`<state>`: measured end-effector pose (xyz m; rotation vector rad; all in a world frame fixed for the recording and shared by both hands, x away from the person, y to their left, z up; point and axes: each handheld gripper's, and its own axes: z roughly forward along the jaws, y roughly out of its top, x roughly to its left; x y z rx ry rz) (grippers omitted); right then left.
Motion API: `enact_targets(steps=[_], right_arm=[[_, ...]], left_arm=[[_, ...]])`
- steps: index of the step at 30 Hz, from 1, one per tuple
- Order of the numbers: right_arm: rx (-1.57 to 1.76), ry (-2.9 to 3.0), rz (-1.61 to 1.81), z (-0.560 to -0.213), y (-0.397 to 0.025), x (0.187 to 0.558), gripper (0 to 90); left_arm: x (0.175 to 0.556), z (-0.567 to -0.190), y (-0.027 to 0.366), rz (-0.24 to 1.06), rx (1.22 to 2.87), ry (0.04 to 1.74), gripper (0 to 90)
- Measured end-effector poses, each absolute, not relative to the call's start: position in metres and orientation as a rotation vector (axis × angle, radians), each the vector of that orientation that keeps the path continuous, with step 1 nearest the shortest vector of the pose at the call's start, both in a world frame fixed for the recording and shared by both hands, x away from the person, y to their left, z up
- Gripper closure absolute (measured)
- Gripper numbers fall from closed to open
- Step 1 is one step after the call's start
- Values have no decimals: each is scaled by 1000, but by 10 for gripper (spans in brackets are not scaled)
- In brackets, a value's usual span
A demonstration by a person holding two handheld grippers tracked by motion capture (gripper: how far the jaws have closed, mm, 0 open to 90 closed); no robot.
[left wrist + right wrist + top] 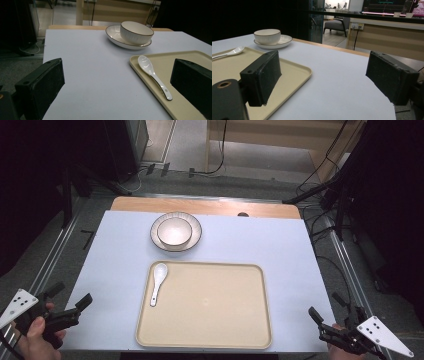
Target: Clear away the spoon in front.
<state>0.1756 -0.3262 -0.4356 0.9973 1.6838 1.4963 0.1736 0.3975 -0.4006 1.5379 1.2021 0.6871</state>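
Broadly, table (100, 270) filled centre of high view. Beige tray (225, 320) lay lower centre. Plate (196, 231) sat upper centre, bowl (174, 231) on it. White spoon (158, 282) lay at tray's upper-left corner, handle pointing down-frame. Spoon likely ceramic: light, stiff, slippery, chippable; best pinched across handle. Left gripper (86, 301) hovered bottom left, jaws apart, empty. Right gripper (314, 314) hovered bottom right, jaws apart, empty.
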Motion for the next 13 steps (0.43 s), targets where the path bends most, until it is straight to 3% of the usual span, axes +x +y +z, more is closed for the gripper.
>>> enact_targets(steps=[13], right_arm=[[1021, 1724, 1460, -440, -317, 182, 127]], left_arm=[[172, -402, 411, 653, 1523, 1213, 0]])
